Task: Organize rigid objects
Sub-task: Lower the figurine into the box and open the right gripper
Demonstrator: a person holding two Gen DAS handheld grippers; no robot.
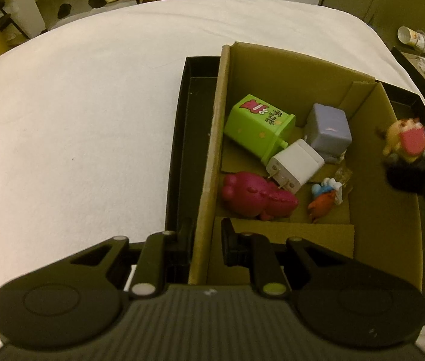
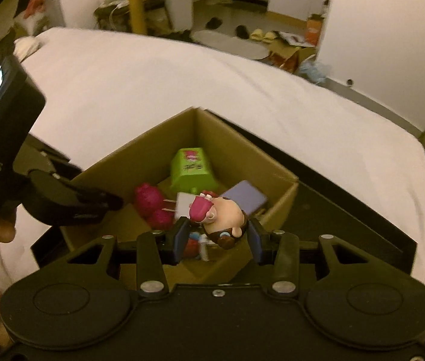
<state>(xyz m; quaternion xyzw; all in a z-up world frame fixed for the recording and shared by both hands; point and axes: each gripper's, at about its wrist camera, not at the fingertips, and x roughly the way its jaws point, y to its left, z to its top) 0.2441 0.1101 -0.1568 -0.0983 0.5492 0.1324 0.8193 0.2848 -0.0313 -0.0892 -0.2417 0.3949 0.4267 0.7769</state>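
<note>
Overhead, pinching a small cartoon figurine [image 2: 223, 221] between both pads of the right gripper [image 2: 219, 237], hanging above the cardboard box [image 2: 140, 156]. Meanwhile, clamping the box's near-left wall with the left gripper [image 1: 204, 245], with green bin [image 1: 257, 124], white charger [image 1: 295, 165], magenta toy [image 1: 257, 195] lying inside.

Brown cardboard box [image 1: 287, 69], green bin toy [image 1: 257, 126], magenta figure [image 1: 257, 195], white charger [image 1: 298, 162].

cardboard box [image 1: 218, 138]: green bin [image 1: 257, 126], white charger [image 1: 295, 165], magenta toy [image 1: 257, 195] (lying) | left hand-held gripper [image 1: 203, 245] clamps wall
</note>
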